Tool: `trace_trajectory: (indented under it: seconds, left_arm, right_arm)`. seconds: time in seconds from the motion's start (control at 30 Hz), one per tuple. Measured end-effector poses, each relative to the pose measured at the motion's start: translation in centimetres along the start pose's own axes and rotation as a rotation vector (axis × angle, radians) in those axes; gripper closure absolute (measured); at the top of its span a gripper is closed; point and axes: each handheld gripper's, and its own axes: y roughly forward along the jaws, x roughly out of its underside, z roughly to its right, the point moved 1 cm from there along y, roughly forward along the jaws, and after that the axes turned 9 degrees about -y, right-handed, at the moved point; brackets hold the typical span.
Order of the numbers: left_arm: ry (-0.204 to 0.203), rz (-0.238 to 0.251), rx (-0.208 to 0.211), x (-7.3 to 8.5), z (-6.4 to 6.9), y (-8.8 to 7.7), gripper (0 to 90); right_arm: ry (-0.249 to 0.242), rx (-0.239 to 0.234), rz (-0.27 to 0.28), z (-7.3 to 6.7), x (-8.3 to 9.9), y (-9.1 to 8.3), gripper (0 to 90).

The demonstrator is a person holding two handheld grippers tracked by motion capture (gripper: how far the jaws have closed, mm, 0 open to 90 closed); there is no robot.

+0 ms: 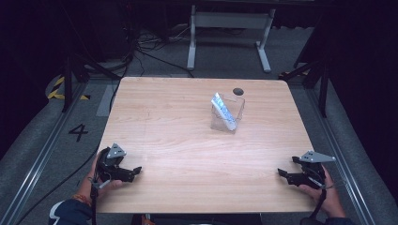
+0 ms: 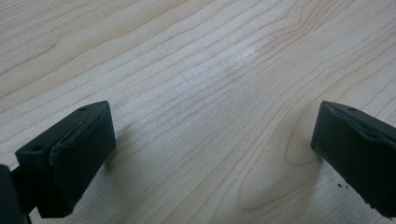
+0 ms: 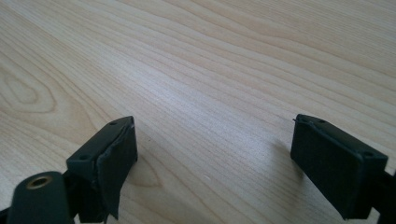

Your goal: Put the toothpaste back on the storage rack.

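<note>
- The left gripper (image 1: 133, 171) rested near the table's (image 1: 187, 154) front left corner, jaws spread wide over bare wood.
- The right gripper (image 1: 283, 174) sat near the front right corner, jaws likewise spread, gripping nothing.
- A clear plastic container (image 1: 228, 114) stood toward the far middle of the table, well apart from both grippers, with a blue-and-white packet (image 1: 223, 110) leaning inside it.

On the table (image 1: 187, 140) a clear box (image 1: 228, 114) stands in the far half, a little right of the middle, with a flat packet (image 1: 223, 111) leaning inside it. Just behind the box is a round hole (image 1: 238, 91). The left gripper (image 1: 133, 172) rests at the near left corner, the right gripper (image 1: 283, 174) at the near right corner, both well apart from the box.
</note>
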Motion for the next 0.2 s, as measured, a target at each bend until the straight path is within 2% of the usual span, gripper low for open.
trace_trajectory:
  seconds: [0.2]
  left_arm:
    - [-0.009,-0.002,-0.003,-0.01,0.07,0.00,0.2]
  right_arm:
    - [0.002,0.002,0.000,0.02,0.01,0.00,15.0]
